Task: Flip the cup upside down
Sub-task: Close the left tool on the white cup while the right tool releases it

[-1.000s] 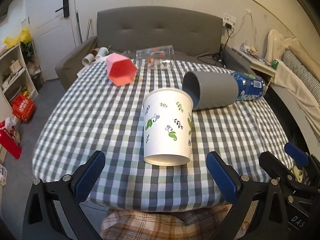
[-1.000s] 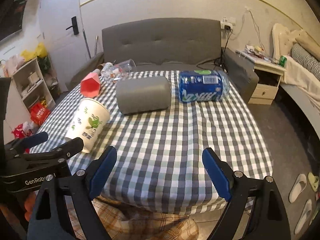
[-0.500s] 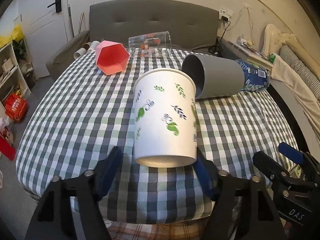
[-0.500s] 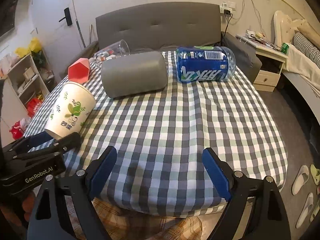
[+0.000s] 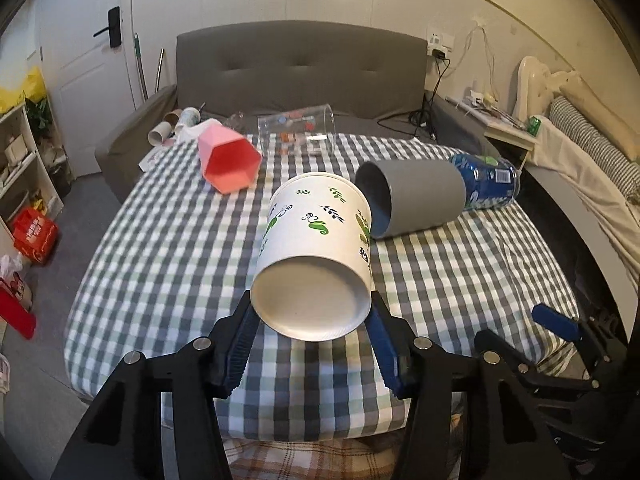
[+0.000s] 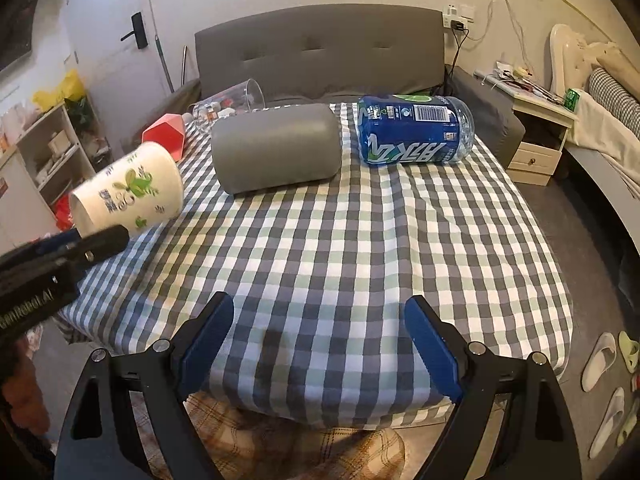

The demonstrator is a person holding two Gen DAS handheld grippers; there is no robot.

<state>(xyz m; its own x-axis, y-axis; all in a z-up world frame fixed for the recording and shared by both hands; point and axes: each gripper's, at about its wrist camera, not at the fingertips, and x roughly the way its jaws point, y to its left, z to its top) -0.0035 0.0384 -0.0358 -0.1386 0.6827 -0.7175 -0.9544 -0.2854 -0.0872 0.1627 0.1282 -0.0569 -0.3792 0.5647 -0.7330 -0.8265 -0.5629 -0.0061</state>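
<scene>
On left hand-held gripper [image 6: 100,240] housing: "GenRobot.AI".

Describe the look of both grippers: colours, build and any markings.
The left gripper and right gripper match: black angular frames with silver screws and blue ribbed finger pads. White "GenRobot.AI" lettering marks the left one's side. No cables or sleeves show.

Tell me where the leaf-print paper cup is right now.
The leaf-print paper cup is clamped near its base in the left gripper, tipped above the checkered tablecloth, just in front of the gray cup lying on its side.
</scene>
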